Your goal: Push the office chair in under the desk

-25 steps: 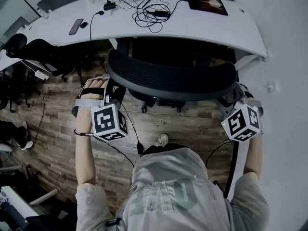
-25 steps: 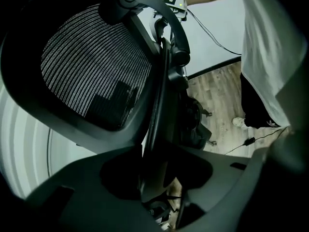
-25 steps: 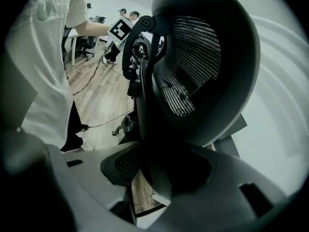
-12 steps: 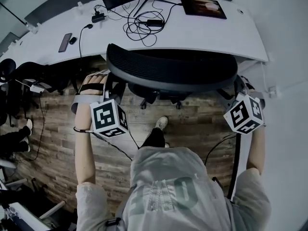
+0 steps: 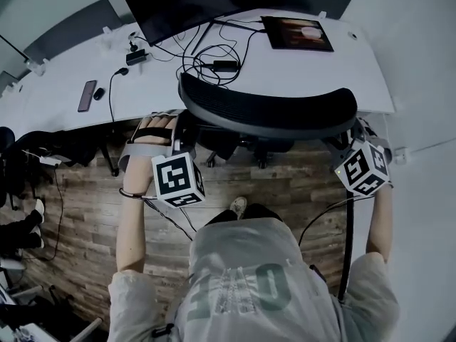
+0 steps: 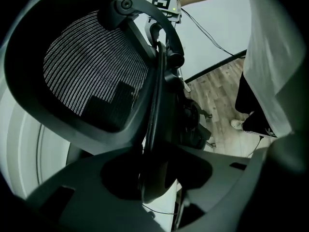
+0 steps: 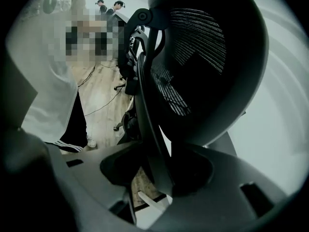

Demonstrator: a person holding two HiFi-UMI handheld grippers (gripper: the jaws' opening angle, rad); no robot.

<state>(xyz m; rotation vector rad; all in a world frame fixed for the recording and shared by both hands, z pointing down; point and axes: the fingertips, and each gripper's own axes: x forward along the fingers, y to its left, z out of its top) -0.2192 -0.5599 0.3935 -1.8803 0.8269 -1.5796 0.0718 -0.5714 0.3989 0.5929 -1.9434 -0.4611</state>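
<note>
My left tongs [image 6: 154,178] are clenched on the left edge of the chair [image 5: 267,112] backrest frame. My right tongs [image 7: 159,173] are clenched on the right edge. The chair stands at the table [image 5: 320,77]. In the head view its backrest rim overlaps the table's near edge; I cannot tell whether they touch. The seat is hidden below the backrest. On the table: monitor [image 5: 185,2], cables [image 5: 206,52], tablet [image 5: 296,34], phone [image 5: 87,95]. I stand on the wood floor [image 5: 285,184], directly behind the chair.
</note>
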